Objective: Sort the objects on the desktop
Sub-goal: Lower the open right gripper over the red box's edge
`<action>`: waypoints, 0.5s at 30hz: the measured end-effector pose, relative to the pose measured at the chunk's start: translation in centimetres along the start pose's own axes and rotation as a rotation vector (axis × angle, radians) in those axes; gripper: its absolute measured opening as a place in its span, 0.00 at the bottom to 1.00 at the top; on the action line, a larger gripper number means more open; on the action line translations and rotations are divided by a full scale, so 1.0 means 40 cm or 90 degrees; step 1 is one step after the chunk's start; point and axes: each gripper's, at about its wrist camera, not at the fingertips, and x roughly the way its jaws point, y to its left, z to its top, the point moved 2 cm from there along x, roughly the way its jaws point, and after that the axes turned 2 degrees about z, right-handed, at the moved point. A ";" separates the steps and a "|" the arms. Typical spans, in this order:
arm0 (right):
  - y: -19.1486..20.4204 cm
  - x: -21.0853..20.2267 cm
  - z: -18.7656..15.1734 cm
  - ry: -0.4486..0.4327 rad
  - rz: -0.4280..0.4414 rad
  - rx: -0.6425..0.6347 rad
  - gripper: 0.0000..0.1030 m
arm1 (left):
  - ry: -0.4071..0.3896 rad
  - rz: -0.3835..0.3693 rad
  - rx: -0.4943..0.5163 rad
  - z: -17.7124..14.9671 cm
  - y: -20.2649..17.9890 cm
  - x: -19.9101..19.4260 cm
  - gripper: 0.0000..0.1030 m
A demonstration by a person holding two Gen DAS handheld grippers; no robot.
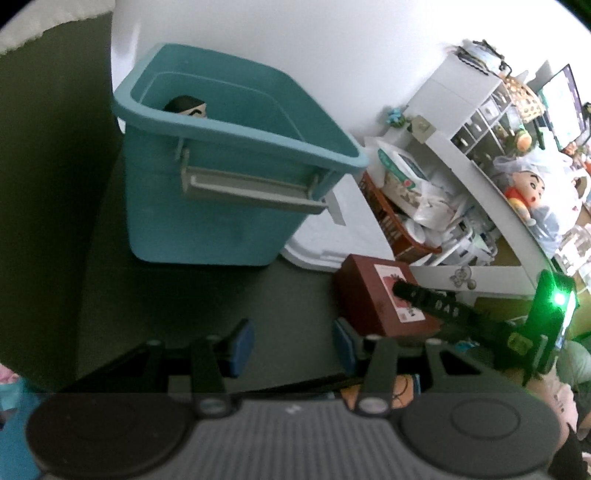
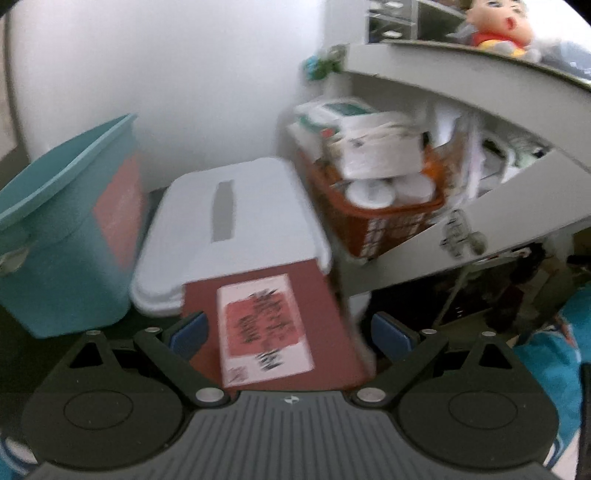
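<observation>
A dark red box (image 2: 273,332) with a white and red label lies between the blue pads of my right gripper (image 2: 290,332); the jaws stand wide on either side of it, with a gap at the right pad. The same box (image 1: 380,295) shows in the left wrist view, with the right gripper's black finger (image 1: 436,304) over it. My left gripper (image 1: 293,349) is open and empty above the dark green tabletop (image 1: 221,295). A teal bin (image 1: 229,173) stands ahead of it, with a dark-haired figure (image 1: 186,107) inside.
A white lid (image 2: 229,229) lies behind the red box, beside the teal bin (image 2: 62,240). A white shelf unit (image 2: 461,92) at the right holds an orange basket (image 2: 373,218) of packages and a plush doll (image 2: 498,26). The right view is blurred.
</observation>
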 end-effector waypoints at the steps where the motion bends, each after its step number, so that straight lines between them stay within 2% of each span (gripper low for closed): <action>1: -0.002 0.005 -0.001 0.000 -0.001 -0.001 0.95 | 0.000 0.000 0.000 0.000 0.000 -0.002 0.49; 8: -0.011 0.037 -0.006 -0.002 -0.004 -0.011 0.94 | 0.001 -0.006 0.000 -0.006 -0.001 -0.011 0.49; 15: -0.001 0.033 -0.008 0.001 0.028 -0.009 0.84 | -0.004 -0.005 -0.014 -0.007 0.017 -0.027 0.49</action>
